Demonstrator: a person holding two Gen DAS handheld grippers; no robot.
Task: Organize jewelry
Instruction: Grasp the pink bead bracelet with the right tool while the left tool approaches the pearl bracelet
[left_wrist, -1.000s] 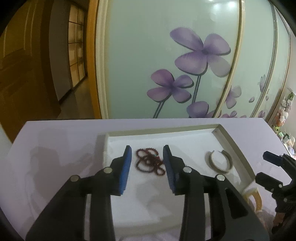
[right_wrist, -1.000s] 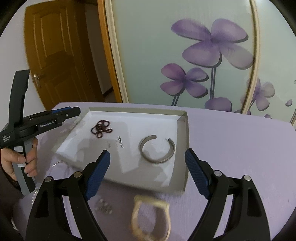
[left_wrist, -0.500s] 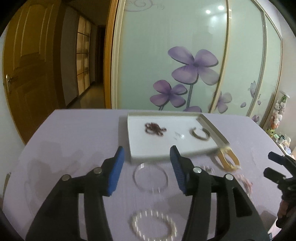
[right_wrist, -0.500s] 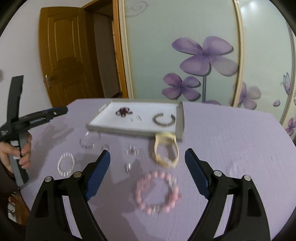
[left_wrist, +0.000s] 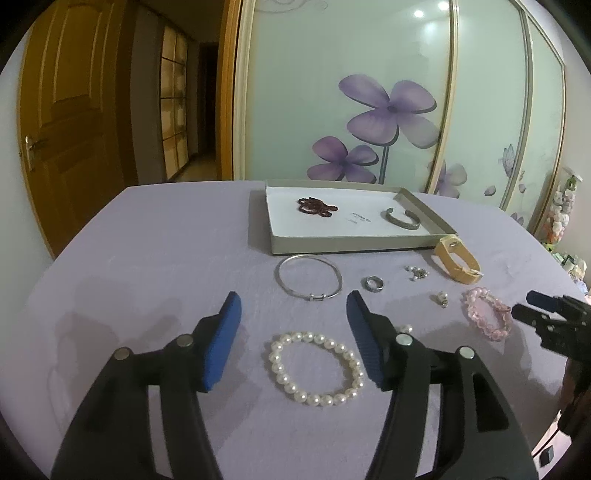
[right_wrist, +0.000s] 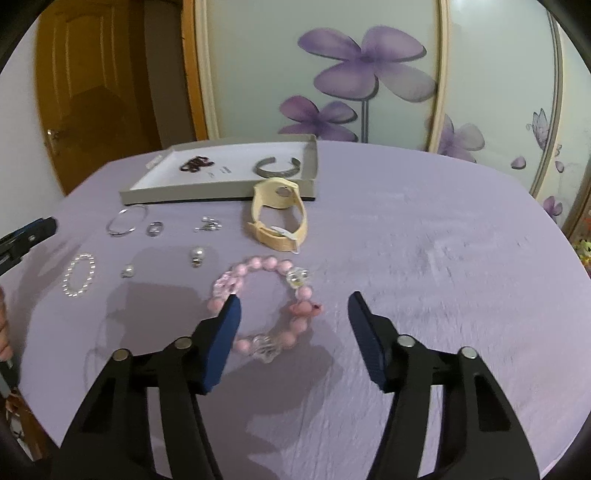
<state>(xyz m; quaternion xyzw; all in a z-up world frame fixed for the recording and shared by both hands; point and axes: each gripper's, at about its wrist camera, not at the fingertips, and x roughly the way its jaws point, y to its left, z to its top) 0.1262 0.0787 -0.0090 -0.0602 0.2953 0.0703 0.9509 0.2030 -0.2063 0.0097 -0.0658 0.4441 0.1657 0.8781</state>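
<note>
Left gripper (left_wrist: 293, 332) is held wide open with nothing between the blue pads; the pearl bracelet (left_wrist: 316, 368) lies flat on the purple table (left_wrist: 147, 258) directly under and just ahead of the gap, slightly toward the right finger. As a near-round loop it shows no marked long axis. Right gripper (right_wrist: 293, 332) is likewise spread wide and empty; the pink bead bracelet (right_wrist: 264, 306) lies just ahead, offset toward its left finger (right_wrist: 221, 339), which overlaps the loop's near edge in that view. Contact cannot be told.

Judged nearest: left gripper to the pearl bracelet, right gripper to the pink one. The tray (left_wrist: 351, 245) lies well ahead of both, beyond the loose pieces.

Count, inside the tray: one dark red bead strand (left_wrist: 317, 206), one silver cuff (left_wrist: 402, 218).

Count, on the table ahead:
- one silver bangle (left_wrist: 308, 277)
- one ring (left_wrist: 373, 283)
- one beige strap band (left_wrist: 458, 260), touching the tray's near corner
- one small cluster of metal bits (left_wrist: 417, 273), number unclear
- two pearl studs (right_wrist: 197, 254), (right_wrist: 128, 271)

Next move is judged a short descent, closing across one side of a loop.
</note>
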